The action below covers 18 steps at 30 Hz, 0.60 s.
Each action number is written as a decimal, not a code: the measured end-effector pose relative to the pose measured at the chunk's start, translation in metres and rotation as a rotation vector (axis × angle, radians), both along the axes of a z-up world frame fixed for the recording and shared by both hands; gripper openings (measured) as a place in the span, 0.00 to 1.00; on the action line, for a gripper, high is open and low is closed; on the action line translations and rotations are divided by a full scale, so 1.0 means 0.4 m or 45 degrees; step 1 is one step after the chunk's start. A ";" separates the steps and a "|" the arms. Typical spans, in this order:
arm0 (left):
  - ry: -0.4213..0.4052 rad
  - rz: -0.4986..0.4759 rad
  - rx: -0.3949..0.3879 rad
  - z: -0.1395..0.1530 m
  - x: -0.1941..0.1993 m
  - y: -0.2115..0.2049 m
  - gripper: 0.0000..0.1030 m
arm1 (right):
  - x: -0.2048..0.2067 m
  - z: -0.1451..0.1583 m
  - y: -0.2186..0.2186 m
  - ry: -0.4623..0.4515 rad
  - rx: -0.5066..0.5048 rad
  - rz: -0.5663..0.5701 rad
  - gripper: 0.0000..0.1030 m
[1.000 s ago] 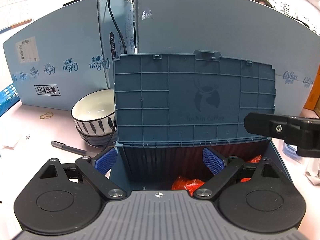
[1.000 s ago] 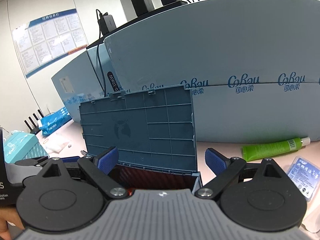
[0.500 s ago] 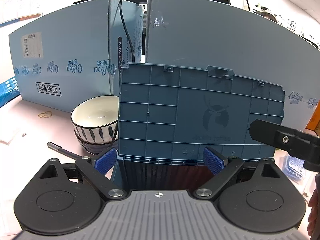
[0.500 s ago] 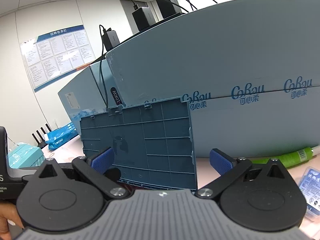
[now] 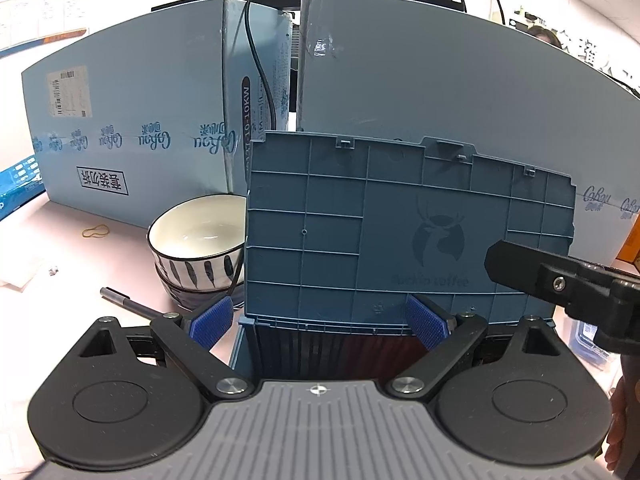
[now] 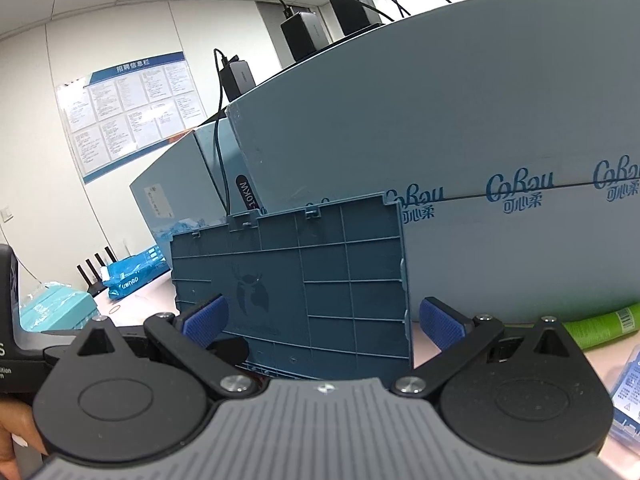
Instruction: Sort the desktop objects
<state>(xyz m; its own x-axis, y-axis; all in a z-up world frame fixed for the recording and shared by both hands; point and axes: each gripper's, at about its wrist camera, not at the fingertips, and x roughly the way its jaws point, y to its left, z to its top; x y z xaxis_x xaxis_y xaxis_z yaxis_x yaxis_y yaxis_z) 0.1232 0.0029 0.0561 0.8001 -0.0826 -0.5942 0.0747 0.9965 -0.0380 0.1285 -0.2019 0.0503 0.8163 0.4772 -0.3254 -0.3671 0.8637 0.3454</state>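
Bin (image 5: 244, 344) sits on the desk (image 5: 72, 264) against the cardboard boxes (image 5: 132, 132), its ribbed lid (image 5: 400, 232) standing upright and open just beside the stacked bowls (image 5: 196, 256). Both tools hover at the bin's near edge. The left gripper (image 5: 318, 320) has its fingers spread wide with nothing between them; the right gripper (image 6: 322, 322) is likewise fully spread and empty. Items left to sort lie outside: a pen (image 5: 132, 306) and rubber band (image 5: 95, 232) to the left, a green tube (image 6: 600, 326) and a small packet (image 6: 632, 384) to the right. I judge the main risk is the lid: a nudge from either tool reaching past could tip it shut. The cable (image 5: 256, 60) hanging by the bowls could also snag a finger.
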 end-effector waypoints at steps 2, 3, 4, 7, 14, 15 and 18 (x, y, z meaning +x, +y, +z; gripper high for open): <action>-0.004 0.002 0.003 0.002 -0.001 0.000 0.90 | 0.000 0.000 0.001 -0.003 0.001 0.003 1.00; -0.006 0.002 0.003 0.002 0.000 0.000 0.90 | 0.000 0.001 0.002 -0.004 0.001 0.005 1.00; -0.008 0.004 0.003 0.002 0.001 0.000 0.90 | 0.001 0.001 0.003 -0.005 -0.003 0.007 1.00; -0.006 0.004 0.007 0.009 -0.007 0.005 0.90 | 0.006 0.002 0.010 -0.003 -0.017 0.017 1.00; -0.005 0.015 0.037 0.020 -0.016 0.005 0.90 | 0.007 0.008 0.018 -0.032 -0.035 0.030 1.00; -0.005 0.015 0.034 0.020 -0.017 0.007 0.90 | 0.006 0.009 0.020 -0.036 -0.036 0.033 1.00; -0.002 0.013 0.038 0.021 -0.019 0.007 0.90 | 0.007 0.011 0.023 -0.038 -0.031 0.042 1.00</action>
